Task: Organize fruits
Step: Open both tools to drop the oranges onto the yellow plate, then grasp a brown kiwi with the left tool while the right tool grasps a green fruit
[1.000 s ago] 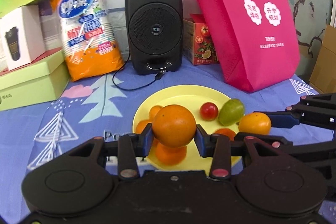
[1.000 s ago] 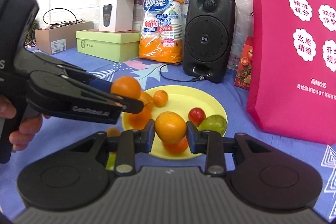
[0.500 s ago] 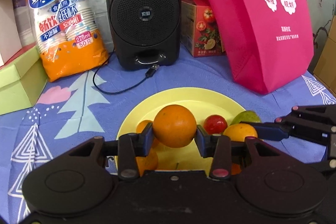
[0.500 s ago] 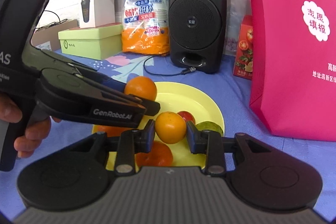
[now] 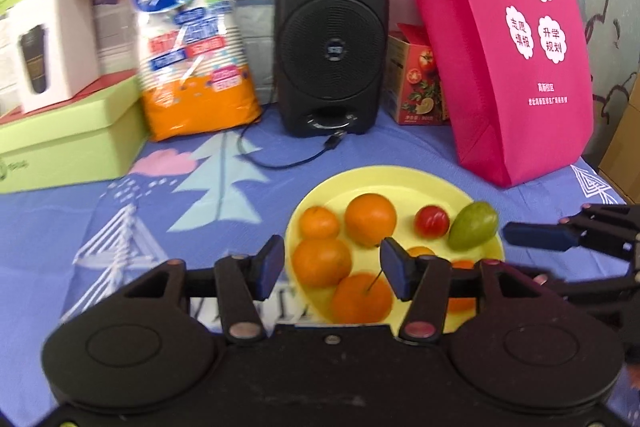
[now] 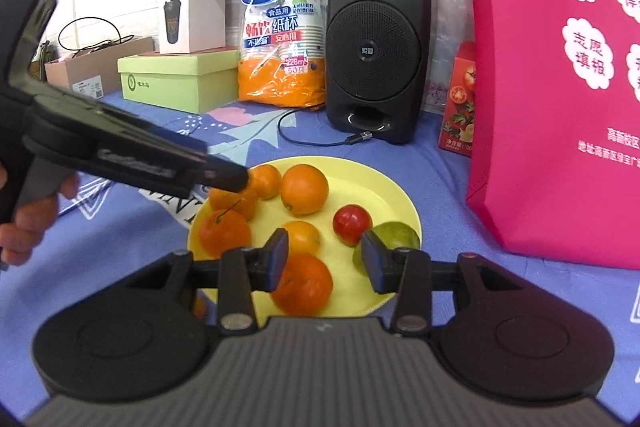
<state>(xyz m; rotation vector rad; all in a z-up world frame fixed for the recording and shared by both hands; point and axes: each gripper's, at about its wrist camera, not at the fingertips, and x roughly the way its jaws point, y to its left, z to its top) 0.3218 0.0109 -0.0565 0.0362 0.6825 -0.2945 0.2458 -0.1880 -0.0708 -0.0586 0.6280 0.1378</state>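
Observation:
A yellow plate [image 5: 400, 183] [image 6: 384, 187] on the blue cloth holds several oranges, a red tomato [image 5: 431, 221] [image 6: 352, 224] and a green fruit [image 5: 473, 225] [image 6: 394, 233]. A large orange [image 5: 370, 219] [image 6: 304, 189] lies near the plate's middle. A smaller orange [image 6: 302, 236] lies by the plate's front. My left gripper [image 5: 332, 269] is open and empty above the plate's near left. My right gripper [image 6: 324, 261] is open and empty above the plate's near edge. The right gripper's fingers [image 5: 540, 235] show at the right of the left wrist view.
A black speaker [image 5: 332, 39] with a cable [image 5: 288, 159] stands behind the plate. A pink bag [image 5: 512, 39] leans at the right, with a small red box [image 5: 416, 83] beside it. An orange pack of paper cups [image 5: 192, 35] and green and white boxes [image 5: 68, 135] stand at the left.
Both grippers have opened and let go of their oranges, which now lie on the plate. Both grippers have drawn back and up from the plate.

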